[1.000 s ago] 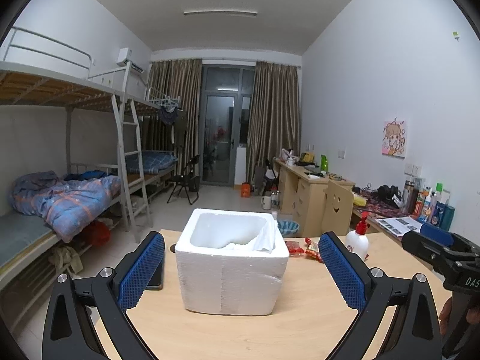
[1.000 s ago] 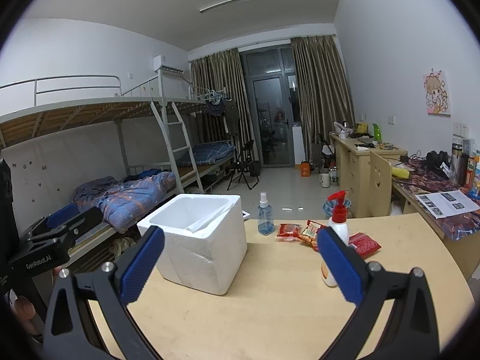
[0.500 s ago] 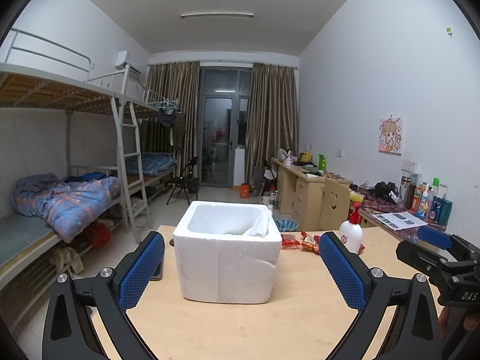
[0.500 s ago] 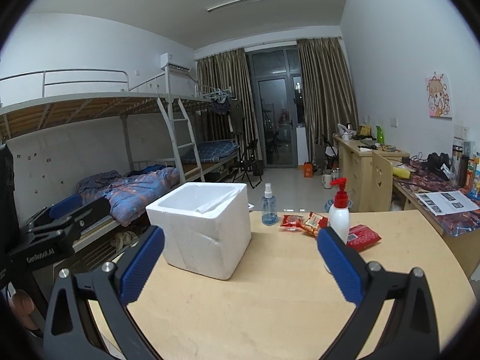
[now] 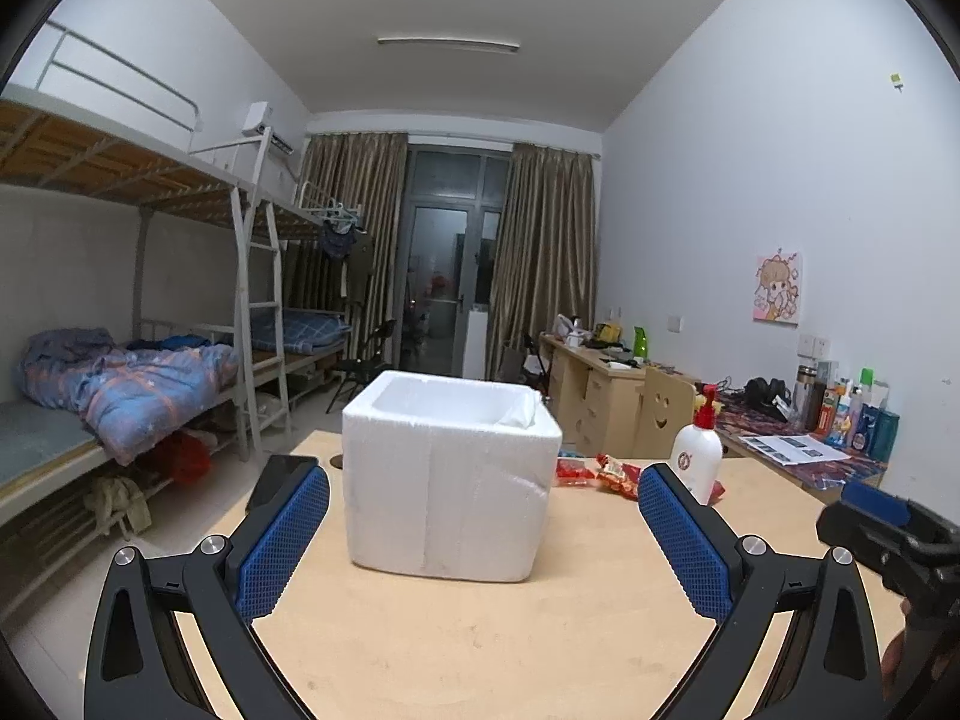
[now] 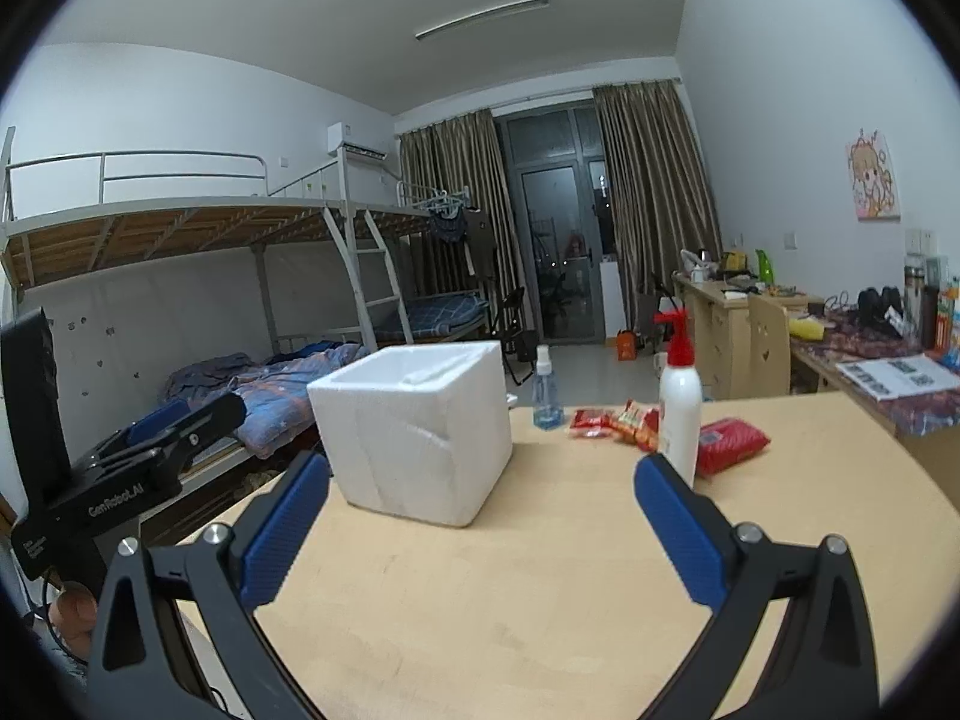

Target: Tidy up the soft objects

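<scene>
A white foam box point(image 5: 453, 474) point(image 6: 417, 426) stands open-topped on the wooden table point(image 5: 480, 642) point(image 6: 480, 600); something white leans inside its right corner. Red snack packets point(image 5: 606, 468) point(image 6: 618, 423) lie behind it to the right, with a larger red pack point(image 6: 729, 444) beside a white pump bottle point(image 5: 696, 456) point(image 6: 678, 402). My left gripper point(image 5: 483, 531) hovers open in front of the box, nothing between its blue pads. My right gripper point(image 6: 480, 522) is open and empty too, low over the table, right of the box. Each gripper shows at the other view's edge.
A small clear spray bottle point(image 6: 547, 393) stands behind the box. A dark phone point(image 5: 273, 480) lies at the table's left edge. Bunk beds point(image 5: 120, 396) line the left wall; desks point(image 5: 600, 396) with clutter line the right wall.
Both grippers have dropped and drawn back a little, so the box top now sits nearly at eye level. Both stay open and empty.
</scene>
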Demonstrator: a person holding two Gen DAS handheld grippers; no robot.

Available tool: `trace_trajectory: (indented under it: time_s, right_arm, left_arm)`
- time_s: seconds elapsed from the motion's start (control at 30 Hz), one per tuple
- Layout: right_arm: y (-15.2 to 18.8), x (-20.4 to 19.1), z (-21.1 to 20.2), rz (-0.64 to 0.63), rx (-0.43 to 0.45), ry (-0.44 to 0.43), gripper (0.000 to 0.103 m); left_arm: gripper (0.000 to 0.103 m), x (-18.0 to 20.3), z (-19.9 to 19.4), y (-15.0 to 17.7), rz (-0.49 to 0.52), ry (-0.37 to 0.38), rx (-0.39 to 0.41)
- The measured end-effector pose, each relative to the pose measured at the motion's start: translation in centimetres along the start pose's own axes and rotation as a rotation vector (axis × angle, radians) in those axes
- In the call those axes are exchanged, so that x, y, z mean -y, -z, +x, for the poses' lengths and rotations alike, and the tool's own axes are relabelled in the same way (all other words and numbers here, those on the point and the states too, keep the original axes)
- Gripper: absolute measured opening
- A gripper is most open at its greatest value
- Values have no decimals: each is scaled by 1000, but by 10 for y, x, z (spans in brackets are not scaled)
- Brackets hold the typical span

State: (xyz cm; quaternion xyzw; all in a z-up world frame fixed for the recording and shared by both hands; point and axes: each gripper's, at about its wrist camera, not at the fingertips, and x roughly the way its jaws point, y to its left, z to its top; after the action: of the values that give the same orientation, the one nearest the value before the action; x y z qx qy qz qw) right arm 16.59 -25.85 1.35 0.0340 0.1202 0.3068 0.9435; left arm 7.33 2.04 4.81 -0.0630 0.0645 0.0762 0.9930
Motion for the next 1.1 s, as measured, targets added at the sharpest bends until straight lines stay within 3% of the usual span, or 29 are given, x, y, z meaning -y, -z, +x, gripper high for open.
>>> trace_trajectory:
  time_s: [0.37, 0.87, 1.1]
  right_arm:
    - [33, -11, -4, 0, -29, -24, 103]
    - [45, -32, -38, -14, -19, -16, 103]
    - [41, -34, -42, -32, -10, -14, 103]
  left_arm:
    - [103, 7, -24, 27, 44, -5, 4]
    - [103, 15, -69, 39, 79, 1, 22]
    - [103, 17, -72, 39, 70, -3, 21]
